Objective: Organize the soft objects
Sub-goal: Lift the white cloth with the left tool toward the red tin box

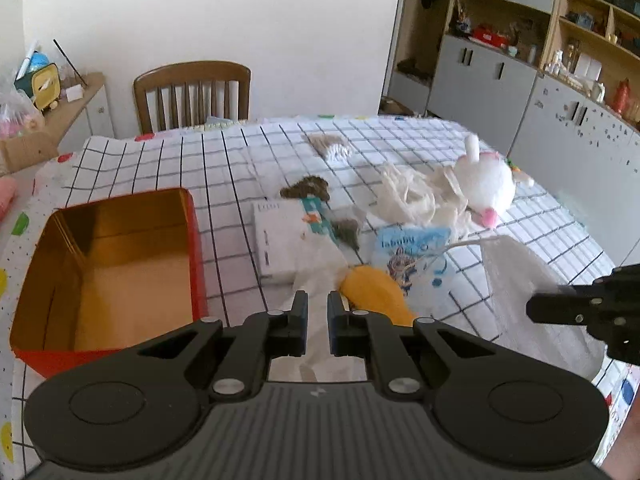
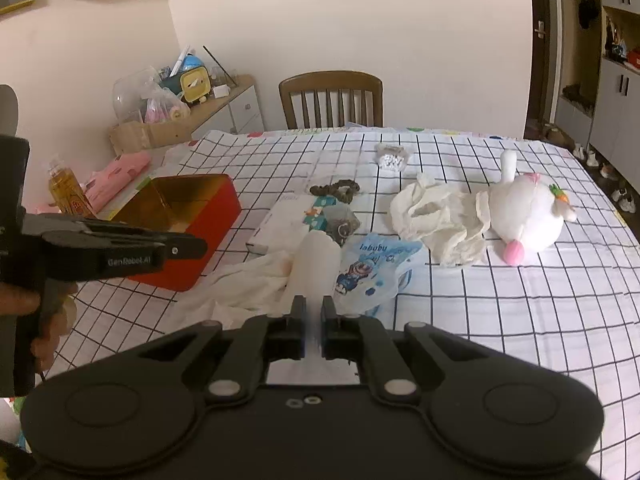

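Note:
An open red tin (image 1: 120,268) with a gold inside stands at the table's left; it also shows in the right wrist view (image 2: 188,216). My left gripper (image 1: 318,308) is nearly closed, with white cloth (image 1: 316,264) showing in its narrow gap above a yellow soft piece (image 1: 376,292). My right gripper (image 2: 314,312) is shut on a white cloth (image 2: 316,260) and holds it raised. In the left wrist view the right gripper (image 1: 560,308) holds that cloth (image 1: 532,292) at the right. A white plush rabbit (image 2: 524,212), a crumpled white cloth (image 2: 440,216) and a Labubu pouch (image 2: 372,268) lie on the table.
A white box (image 2: 280,228), dark scrunchies (image 2: 336,190) and a bead hair piece (image 2: 390,158) lie mid-table on the checked tablecloth (image 2: 520,304). A wooden chair (image 2: 332,98) stands behind. A cluttered side cabinet (image 2: 200,112) is at left, shelves (image 1: 520,60) at right.

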Demonstrator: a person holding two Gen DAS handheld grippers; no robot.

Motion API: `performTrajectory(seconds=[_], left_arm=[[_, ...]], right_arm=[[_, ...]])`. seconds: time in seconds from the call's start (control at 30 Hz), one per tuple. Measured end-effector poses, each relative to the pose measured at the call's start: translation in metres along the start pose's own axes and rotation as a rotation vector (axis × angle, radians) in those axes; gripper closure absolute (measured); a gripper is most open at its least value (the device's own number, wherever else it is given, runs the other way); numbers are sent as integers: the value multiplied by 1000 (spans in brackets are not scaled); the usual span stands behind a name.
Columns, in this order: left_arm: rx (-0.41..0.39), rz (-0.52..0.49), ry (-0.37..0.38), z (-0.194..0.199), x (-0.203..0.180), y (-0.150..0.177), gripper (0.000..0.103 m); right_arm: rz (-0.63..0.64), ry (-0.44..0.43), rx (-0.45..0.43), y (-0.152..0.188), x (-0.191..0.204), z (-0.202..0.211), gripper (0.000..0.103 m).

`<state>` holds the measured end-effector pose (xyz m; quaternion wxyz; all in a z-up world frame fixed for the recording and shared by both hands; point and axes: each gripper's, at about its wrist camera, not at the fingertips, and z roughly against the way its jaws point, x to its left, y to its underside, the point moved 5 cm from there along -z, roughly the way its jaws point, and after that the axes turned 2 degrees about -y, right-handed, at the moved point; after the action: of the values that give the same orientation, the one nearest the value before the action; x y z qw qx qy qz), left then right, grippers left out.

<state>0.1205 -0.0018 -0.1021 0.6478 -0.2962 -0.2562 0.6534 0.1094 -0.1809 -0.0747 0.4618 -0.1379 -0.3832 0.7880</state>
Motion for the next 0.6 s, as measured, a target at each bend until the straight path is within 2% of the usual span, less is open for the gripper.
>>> performTrajectory(seconds=[0.3, 0.43, 0.5, 0.53, 0.57, 0.6], left_arm=[[63, 31, -13, -22, -1, 15, 92], [75, 34, -8, -29, -3, 17, 86], [81, 36, -9, -34, -4, 18, 74], [83, 38, -8, -36, -4, 18, 56], [84, 41, -7, -38, -4, 18, 30], [81, 43, -7, -40, -5, 18, 24]], right_arm=[[-18, -6, 32, 8, -6, -6, 96], [-22, -10, 44, 9, -10, -9, 96], [-22, -13, 48, 9, -13, -10, 96], [-21, -14, 50, 9, -14, -11, 96], [-19, -15, 52, 8, -14, -12, 96], [-17, -16, 55, 8, -15, -13, 96]])
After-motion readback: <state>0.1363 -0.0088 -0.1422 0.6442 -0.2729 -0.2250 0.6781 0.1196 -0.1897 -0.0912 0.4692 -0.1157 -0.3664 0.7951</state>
